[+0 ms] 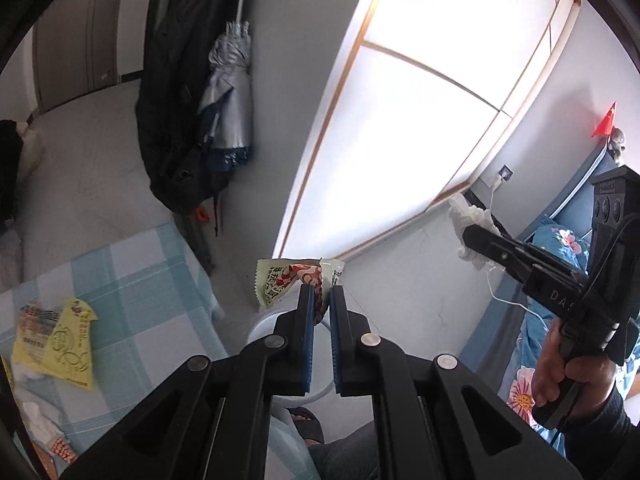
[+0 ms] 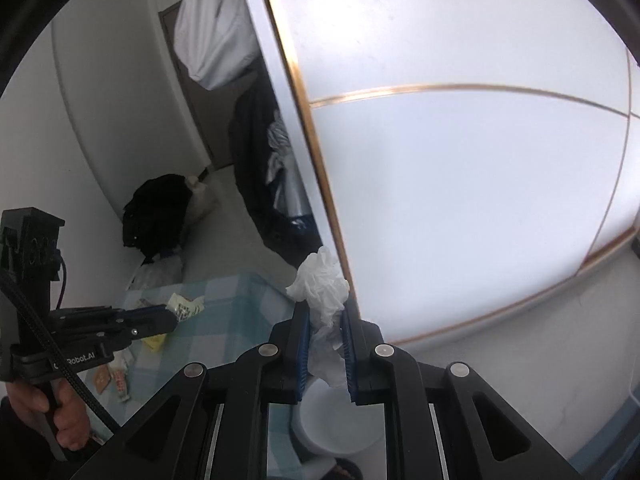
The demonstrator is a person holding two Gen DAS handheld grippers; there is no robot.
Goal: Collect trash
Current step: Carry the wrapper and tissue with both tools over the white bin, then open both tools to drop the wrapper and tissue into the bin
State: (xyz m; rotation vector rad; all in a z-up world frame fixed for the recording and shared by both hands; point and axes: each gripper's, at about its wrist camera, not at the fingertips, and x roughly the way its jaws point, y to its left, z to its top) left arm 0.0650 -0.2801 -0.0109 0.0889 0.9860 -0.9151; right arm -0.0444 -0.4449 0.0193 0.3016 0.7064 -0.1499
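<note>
The left gripper (image 1: 320,292) has its blue-padded fingers (image 1: 307,312) clenched on a pale green crinkled snack wrapper with red and white print (image 1: 286,280), which sticks up past the fingertips, above a round white plastic bin (image 1: 260,326) on the floor. The right gripper (image 2: 325,312) pinches a crumpled white paper tissue (image 2: 320,284) between its fingers (image 2: 303,344), also over the white bin (image 2: 336,424). In the left wrist view a hand (image 1: 560,364) holds the right gripper's handle. More trash lies on the table with the light blue checked cloth (image 1: 140,292): a yellow printed packet (image 1: 66,344) beside other small wrappers, well apart from both grippers
</note>
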